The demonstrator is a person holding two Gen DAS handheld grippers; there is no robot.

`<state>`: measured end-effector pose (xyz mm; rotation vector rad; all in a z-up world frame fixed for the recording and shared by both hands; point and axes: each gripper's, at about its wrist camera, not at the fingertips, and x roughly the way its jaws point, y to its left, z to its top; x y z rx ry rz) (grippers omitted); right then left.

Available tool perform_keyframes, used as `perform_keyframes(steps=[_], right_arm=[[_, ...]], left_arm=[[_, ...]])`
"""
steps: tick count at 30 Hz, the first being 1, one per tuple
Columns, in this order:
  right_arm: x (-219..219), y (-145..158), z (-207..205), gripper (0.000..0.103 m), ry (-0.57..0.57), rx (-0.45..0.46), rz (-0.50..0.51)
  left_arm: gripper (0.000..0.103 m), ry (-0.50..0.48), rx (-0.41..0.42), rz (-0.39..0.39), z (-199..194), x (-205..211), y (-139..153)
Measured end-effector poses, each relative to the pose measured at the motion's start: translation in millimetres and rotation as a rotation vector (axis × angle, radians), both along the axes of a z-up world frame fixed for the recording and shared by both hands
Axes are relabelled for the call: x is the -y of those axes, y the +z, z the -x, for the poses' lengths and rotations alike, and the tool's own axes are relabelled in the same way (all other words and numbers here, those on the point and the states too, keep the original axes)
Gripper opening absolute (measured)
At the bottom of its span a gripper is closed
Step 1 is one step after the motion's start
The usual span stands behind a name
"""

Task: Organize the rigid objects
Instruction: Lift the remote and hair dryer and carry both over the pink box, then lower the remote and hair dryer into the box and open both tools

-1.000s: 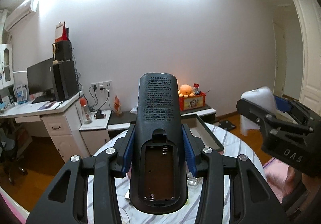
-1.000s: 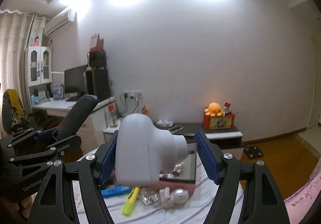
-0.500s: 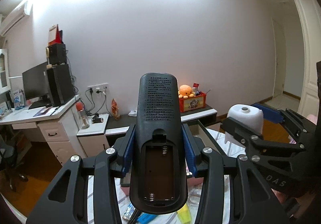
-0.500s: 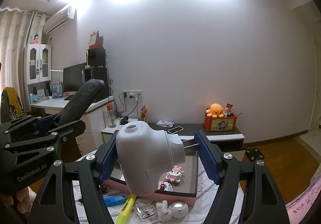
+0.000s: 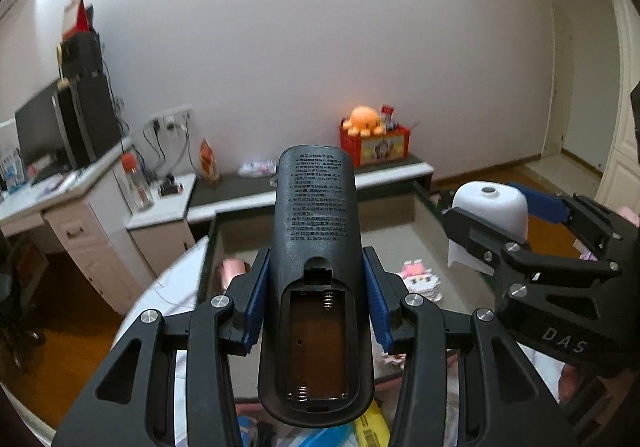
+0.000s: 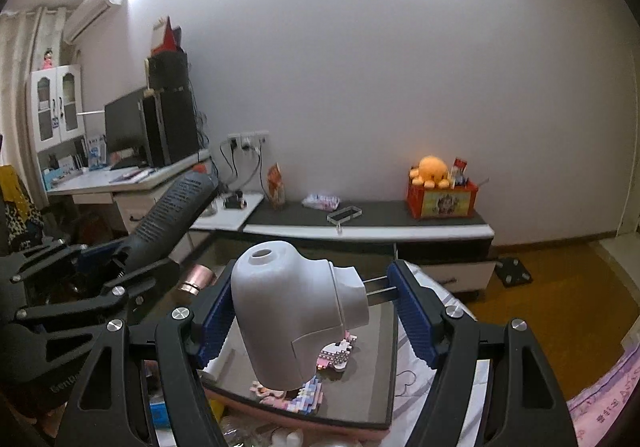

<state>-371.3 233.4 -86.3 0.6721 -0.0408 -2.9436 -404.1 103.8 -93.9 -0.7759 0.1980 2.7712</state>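
A black remote control (image 5: 314,247) with its battery bay uncovered stands between the blue pads of my left gripper (image 5: 314,299), which is shut on it. My right gripper (image 6: 316,311) is shut on a white plug-in device (image 6: 288,311): one pad presses its body, the other its metal prongs. Both hang over a dark-rimmed tray (image 5: 400,239) on the round table. In the right wrist view the left gripper (image 6: 80,287) and remote (image 6: 172,215) show at the left. In the left wrist view the right gripper (image 5: 520,259) and white device (image 5: 490,207) show at the right.
Pink block toys (image 6: 332,355) and a rose-gold cylinder (image 6: 196,279) lie in the tray (image 6: 390,367). A yellow marker (image 5: 374,427) and small items sit before it. Beyond stand a low cabinet (image 6: 400,231) with a red box (image 6: 440,199) and a desk (image 5: 60,199).
Both grippers have moved forward and down, tilting toward the table. The tray, earlier far ahead, now lies right under the held remote and white device. Neither grip has changed.
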Motion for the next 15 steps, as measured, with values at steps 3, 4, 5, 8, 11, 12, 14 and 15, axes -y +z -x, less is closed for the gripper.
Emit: perform_keyframes(steps=[3, 4, 5, 8, 11, 12, 14, 15], right_arm=[[-1, -13, 17, 0.074, 0.001, 0.046, -0.01], [-1, -20, 23, 0.074, -0.002, 0.069, -0.017], [-3, -25, 26, 0.074, -0.006, 0.079, -0.017], [-4, -39, 37, 0.074, -0.022, 0.118, -0.028], [-3, -49, 46, 0.074, -0.033, 0.148, -0.032], [-3, -52, 49, 0.074, -0.036, 0.159, -0.034], [-5, -56, 52, 0.074, -0.038, 0.178, -0.029], [-5, -55, 51, 0.074, -0.042, 0.178, -0.026]], left_arm=[[0.044, 0.005, 0.048, 0.001, 18, -3, -21], [0.044, 0.007, 0.064, 0.006, 21, -4, -28], [0.044, 0.013, 0.074, 0.015, 24, -5, -33], [0.045, 0.015, 0.111, 0.024, 32, -6, -49], [0.045, 0.015, 0.118, 0.021, 30, -7, -54], [0.045, 0.014, 0.126, 0.009, 30, -5, -55], [0.046, 0.015, 0.132, -0.004, 30, -2, -56], [0.047, 0.023, 0.129, 0.007, 29, -3, -57]])
